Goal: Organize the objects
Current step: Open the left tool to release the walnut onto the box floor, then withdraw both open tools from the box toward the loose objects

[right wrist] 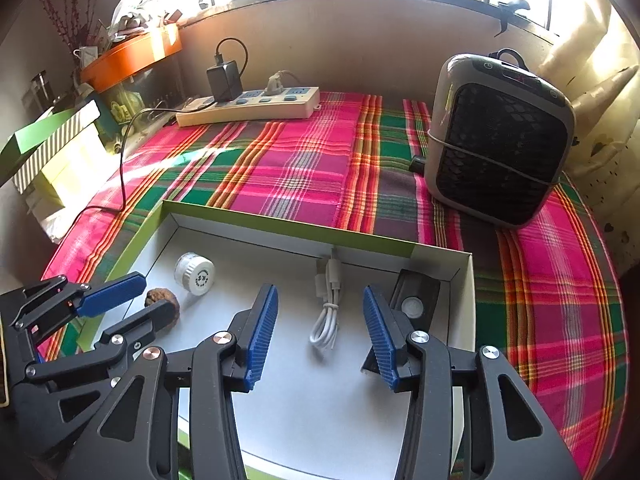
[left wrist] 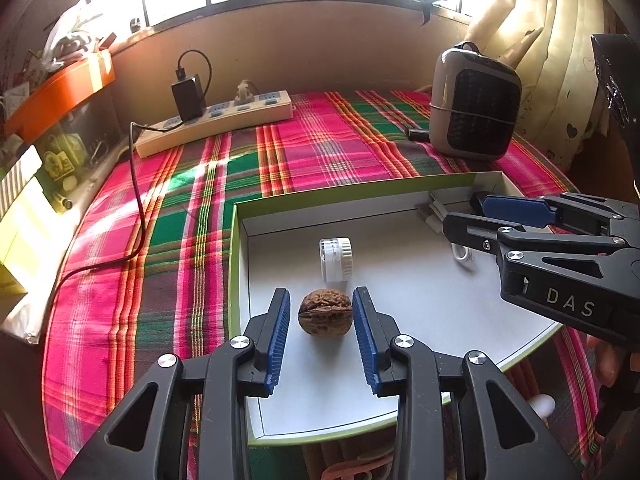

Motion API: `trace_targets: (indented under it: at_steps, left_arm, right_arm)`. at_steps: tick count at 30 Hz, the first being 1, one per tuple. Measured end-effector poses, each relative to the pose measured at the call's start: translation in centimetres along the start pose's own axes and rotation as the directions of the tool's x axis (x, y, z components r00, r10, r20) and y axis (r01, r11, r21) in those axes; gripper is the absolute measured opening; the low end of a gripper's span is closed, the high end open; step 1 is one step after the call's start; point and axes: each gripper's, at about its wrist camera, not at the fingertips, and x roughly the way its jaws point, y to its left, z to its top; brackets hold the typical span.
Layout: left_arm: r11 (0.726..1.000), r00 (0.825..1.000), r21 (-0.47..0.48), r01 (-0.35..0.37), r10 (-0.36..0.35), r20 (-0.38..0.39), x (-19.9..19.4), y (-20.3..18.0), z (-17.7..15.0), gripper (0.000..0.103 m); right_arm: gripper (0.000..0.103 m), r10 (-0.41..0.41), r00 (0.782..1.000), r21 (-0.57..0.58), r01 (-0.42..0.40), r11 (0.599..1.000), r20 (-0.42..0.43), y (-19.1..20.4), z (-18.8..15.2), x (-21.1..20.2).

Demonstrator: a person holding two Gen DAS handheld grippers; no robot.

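Observation:
A shallow white box with green sides (left wrist: 240, 264) (right wrist: 280, 226) lies on the plaid cloth. In it are a brown walnut (left wrist: 325, 313) (right wrist: 162, 300), a small clear jar with a white lid (left wrist: 336, 259) (right wrist: 195, 273), a coiled white cable (right wrist: 329, 304) and a small black device (right wrist: 416, 300). My left gripper (left wrist: 322, 300) is open, its blue pads on either side of the walnut with small gaps. My right gripper (right wrist: 320, 300) is open over the white cable. The right gripper also shows in the left wrist view (left wrist: 468, 216).
A beige power strip (left wrist: 216, 120) (right wrist: 252, 110) with a black charger and cord lies at the back. A grey fan heater (left wrist: 474, 104) (right wrist: 500, 140) stands at the back right. Boxes and an orange tray (right wrist: 132, 58) crowd the left side. A curtain hangs right.

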Motion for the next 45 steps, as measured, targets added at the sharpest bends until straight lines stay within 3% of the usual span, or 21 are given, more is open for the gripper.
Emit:
trace_targets:
  at_steps: [25, 45]
  left_arm:
    - [0.998, 0.998, -0.056, 0.003, 0.001, 0.058, -5.8, 1.1, -3.5, 0.031]
    - [0.992, 0.996, -0.083, 0.094, -0.093, 0.013, -7.1, 1.5, -8.6, 0.036]
  right_arm:
    - [0.046, 0.031, 0.997, -0.024, -0.03, 0.999, 0.074, 2.1, -3.8, -6.1]
    - [0.047, 0.069, 0.996, -0.081, -0.064, 0.995, 0.065, 3.3, -9.8, -8.5]
